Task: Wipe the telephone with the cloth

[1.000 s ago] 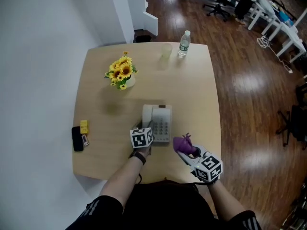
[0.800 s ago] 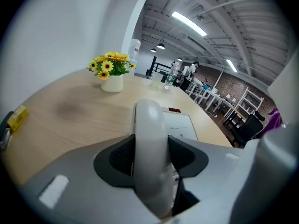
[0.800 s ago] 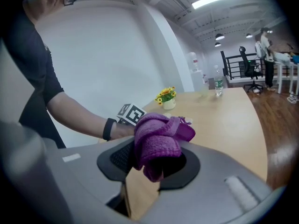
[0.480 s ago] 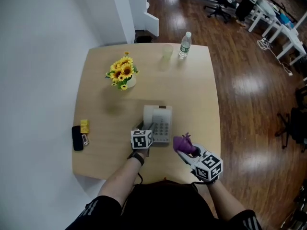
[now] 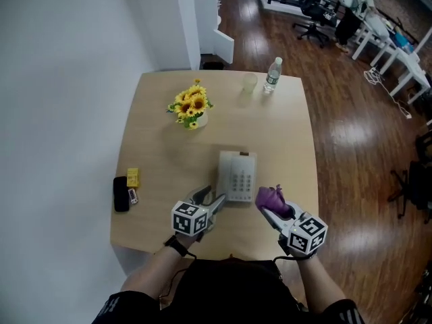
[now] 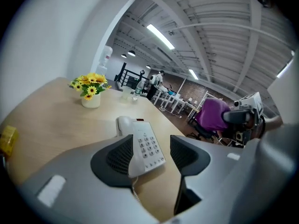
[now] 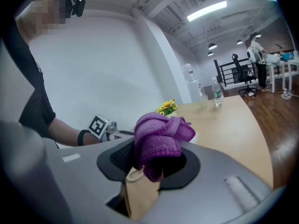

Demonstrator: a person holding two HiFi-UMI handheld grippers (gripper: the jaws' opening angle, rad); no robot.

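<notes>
The white telephone (image 5: pixel 237 174) lies mid-table, handset on its left side; in the left gripper view the telephone (image 6: pixel 145 146) shows between the jaws, just beyond them. My left gripper (image 5: pixel 208 200) is open, empty, and a little short of the phone's near left corner. My right gripper (image 5: pixel 275 209) is shut on the bunched purple cloth (image 5: pixel 271 196), held just right of the phone's near end. In the right gripper view the cloth (image 7: pixel 161 139) fills the jaws and hides most of the phone.
A pot of sunflowers (image 5: pixel 192 106) stands at the back left. A water bottle (image 5: pixel 273 75) and a clear cup (image 5: pixel 250 83) are at the far edge. A black case (image 5: pixel 121 194) and a small yellow item (image 5: pixel 133 177) lie at the left edge.
The left gripper has drawn back from the telephone toward me and to the left. The right gripper still holds the cloth beside the phone. The head view has shifted.
</notes>
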